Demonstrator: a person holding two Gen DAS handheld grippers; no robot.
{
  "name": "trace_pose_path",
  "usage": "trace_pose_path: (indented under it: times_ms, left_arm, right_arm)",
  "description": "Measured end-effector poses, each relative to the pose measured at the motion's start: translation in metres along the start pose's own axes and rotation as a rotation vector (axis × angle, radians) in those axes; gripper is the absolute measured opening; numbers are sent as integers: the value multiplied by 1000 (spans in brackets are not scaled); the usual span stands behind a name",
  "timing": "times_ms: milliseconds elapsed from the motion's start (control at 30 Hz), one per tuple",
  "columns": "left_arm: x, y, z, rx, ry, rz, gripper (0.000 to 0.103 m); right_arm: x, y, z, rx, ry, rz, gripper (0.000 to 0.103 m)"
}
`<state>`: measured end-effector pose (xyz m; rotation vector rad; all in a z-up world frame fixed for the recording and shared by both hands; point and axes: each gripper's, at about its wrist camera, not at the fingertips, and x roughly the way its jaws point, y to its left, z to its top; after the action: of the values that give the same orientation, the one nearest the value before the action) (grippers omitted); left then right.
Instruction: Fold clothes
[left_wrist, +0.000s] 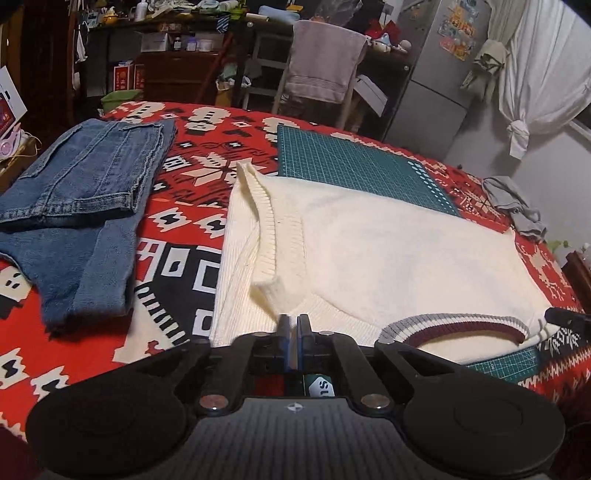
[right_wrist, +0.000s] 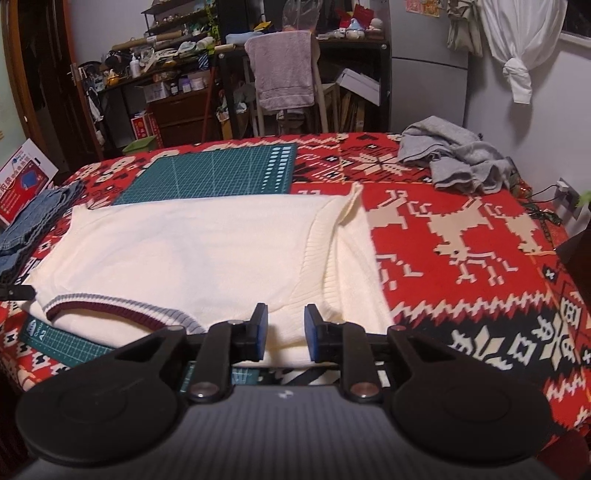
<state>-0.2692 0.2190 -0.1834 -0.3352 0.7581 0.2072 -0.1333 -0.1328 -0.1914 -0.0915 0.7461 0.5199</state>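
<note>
We have the cream knit sweater (left_wrist: 369, 243) lying flat across the teal cutting mat (left_wrist: 351, 162) on the red patterned blanket (left_wrist: 207, 147), its striped collar (left_wrist: 454, 325) at the near edge and both sleeves laid inward over the body. Our left gripper (left_wrist: 294, 325) sits at the near hem beside the left sleeve's ribbed cuff (left_wrist: 267, 291), its blue pads pressed nearly together; we cannot tell whether any knit is caught between them. Our right gripper (right_wrist: 285, 325) stands spread wide, straddling the near edge by the right sleeve fold (right_wrist: 325, 258), holding nothing.

The step in hand looks like the lengthwise fold: taking the near shoulders and carrying them to the far hem. To do it well, we should pinch both layers, sleeve and body together, at matching points either side of the collar, lift evenly, and lay the edge down square so the sleeves don't slide out. The folded jeans (left_wrist: 85, 195) at far left and the crumpled grey garment (right_wrist: 454, 158) at far right are well apart.
</note>
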Motion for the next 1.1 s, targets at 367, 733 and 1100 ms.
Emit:
trace_pose_path:
  times_ms: [367, 733, 1100]
  left_arm:
    - [-15, -9, 8, 4, -42, -63, 4]
    - [17, -2, 15, 8, -6, -32, 4]
    - [-1, -17, 10, 29, -29, -134, 5]
  right_arm:
    - [-8, -18, 4, 68, -20, -7, 11]
    - [19, -7, -5, 69, 43, 14, 4]
    - [3, 19, 0, -1, 14, 80, 8]
